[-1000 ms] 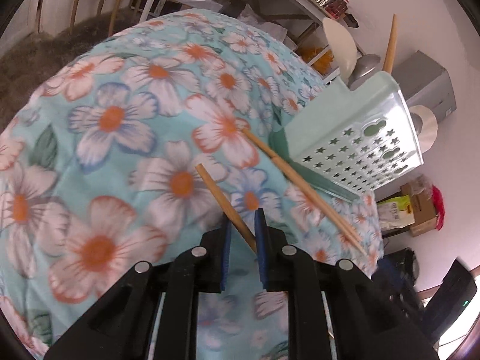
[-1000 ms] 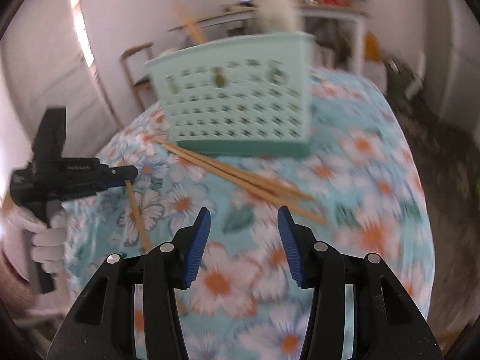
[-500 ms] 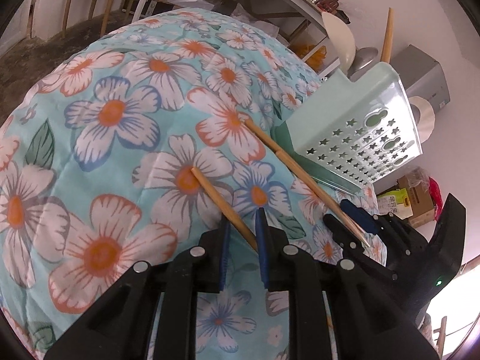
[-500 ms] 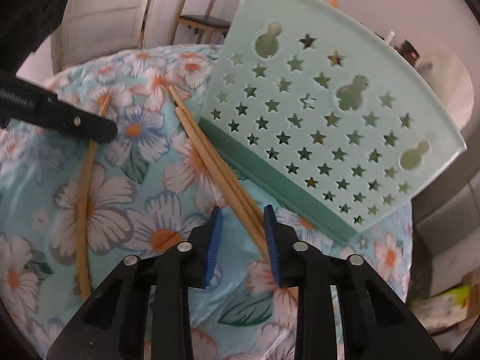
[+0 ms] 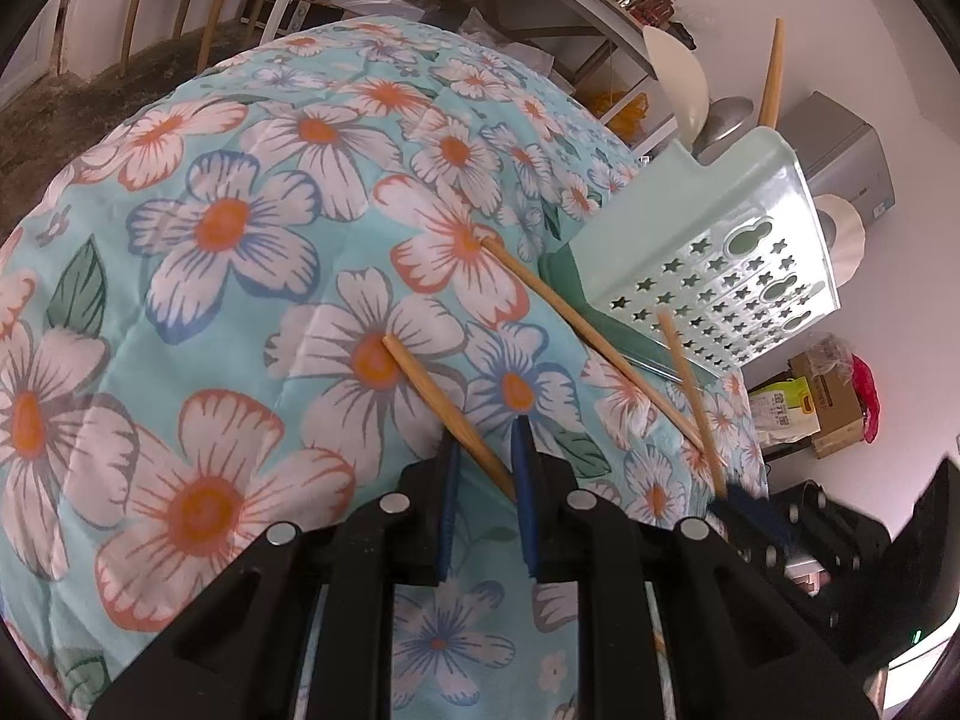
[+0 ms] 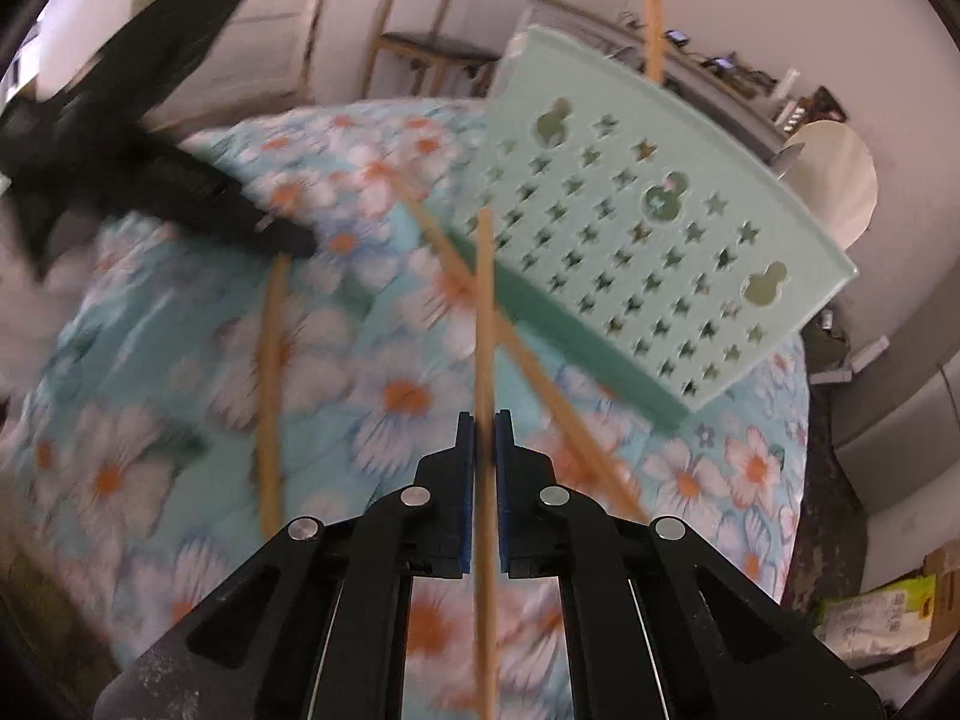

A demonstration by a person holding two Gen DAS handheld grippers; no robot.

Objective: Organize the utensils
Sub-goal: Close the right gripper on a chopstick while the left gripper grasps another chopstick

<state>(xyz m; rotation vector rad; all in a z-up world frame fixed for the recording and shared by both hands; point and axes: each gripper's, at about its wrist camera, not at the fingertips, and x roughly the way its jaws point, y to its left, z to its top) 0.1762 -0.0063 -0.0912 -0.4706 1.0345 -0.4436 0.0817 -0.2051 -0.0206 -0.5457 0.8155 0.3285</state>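
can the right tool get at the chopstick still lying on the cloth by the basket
Probably not yet: the right tool is already shut on a chopstick. The loose chopstick lies uncovered on the cloth beside the basket, otherwise unobstructed.

1. The floral cloth on the table (image 5: 228, 222) lay bare over its far and left parts in the left wrist view, giving open passage there
2. The mint basket (image 6: 636, 228) stood tilted across the right side, blocking that way
3. A chopstick (image 5: 576, 324) lay along the basket's foot, barring the gap before it
4. The left tongs (image 6: 300, 243) and right tongs (image 5: 729, 501) crowded the near edge, close together
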